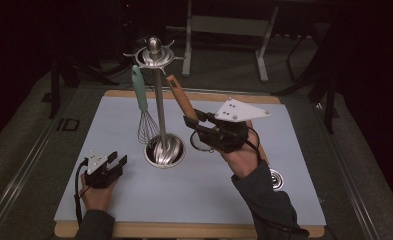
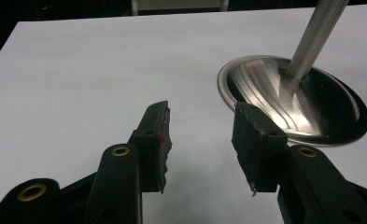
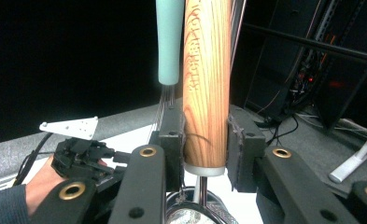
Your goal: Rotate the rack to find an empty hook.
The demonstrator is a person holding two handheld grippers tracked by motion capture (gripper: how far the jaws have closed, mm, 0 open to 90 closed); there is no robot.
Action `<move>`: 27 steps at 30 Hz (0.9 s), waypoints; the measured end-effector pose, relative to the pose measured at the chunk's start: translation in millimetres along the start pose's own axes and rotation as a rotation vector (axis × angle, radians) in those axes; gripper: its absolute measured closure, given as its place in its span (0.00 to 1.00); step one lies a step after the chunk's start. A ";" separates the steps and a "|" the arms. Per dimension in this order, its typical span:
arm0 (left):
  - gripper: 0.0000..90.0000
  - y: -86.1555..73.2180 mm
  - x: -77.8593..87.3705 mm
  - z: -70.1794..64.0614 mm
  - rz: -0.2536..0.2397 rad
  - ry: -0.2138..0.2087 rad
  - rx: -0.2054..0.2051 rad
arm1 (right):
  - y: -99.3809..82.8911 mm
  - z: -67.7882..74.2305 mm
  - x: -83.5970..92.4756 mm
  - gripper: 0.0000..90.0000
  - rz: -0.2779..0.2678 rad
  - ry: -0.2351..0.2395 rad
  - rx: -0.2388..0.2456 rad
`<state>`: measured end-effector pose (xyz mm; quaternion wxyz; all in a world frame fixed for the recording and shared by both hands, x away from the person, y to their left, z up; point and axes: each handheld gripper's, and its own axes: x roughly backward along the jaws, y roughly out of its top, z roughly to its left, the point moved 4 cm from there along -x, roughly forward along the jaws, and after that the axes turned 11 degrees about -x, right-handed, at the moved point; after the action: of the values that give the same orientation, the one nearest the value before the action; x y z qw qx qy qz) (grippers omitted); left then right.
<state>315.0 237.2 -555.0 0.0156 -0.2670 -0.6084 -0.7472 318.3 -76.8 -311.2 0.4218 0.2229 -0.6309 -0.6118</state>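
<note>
A pale blue mat covers the table. On it stands a steel utensil stand with a round base. A whisk with a mint handle hangs from the stand's top. The right gripper clamps a wooden-handled utensil, held tilted just beside the stand's pole, above the mat. The left gripper rests near the base, jaws apart, holding nothing.

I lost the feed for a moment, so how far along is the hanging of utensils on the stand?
Done: the teal-handled whisk hangs from the stand. In hand: the right gripper is clamped on the wooden-handled utensil, its top tilted up toward the hooks. Left: getting it onto a hook. The left gripper rests open on the table.
</note>
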 end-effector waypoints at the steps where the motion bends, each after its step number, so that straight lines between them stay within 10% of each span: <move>1: 0.63 0.0 0.0 0.0 -0.001 -0.001 0.000 | 1.0 0.4 -0.5 0.79 0.001 0.002 0.001; 27: 0.63 0.0 0.1 0.3 -0.002 -0.001 0.002 | 4.6 -9.0 -35.8 0.79 -0.010 0.018 -0.016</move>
<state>315.0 237.5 -554.9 0.0150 -0.2666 -0.6096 -0.7464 346.1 -52.8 -317.0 0.4259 0.2282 -0.6211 -0.6170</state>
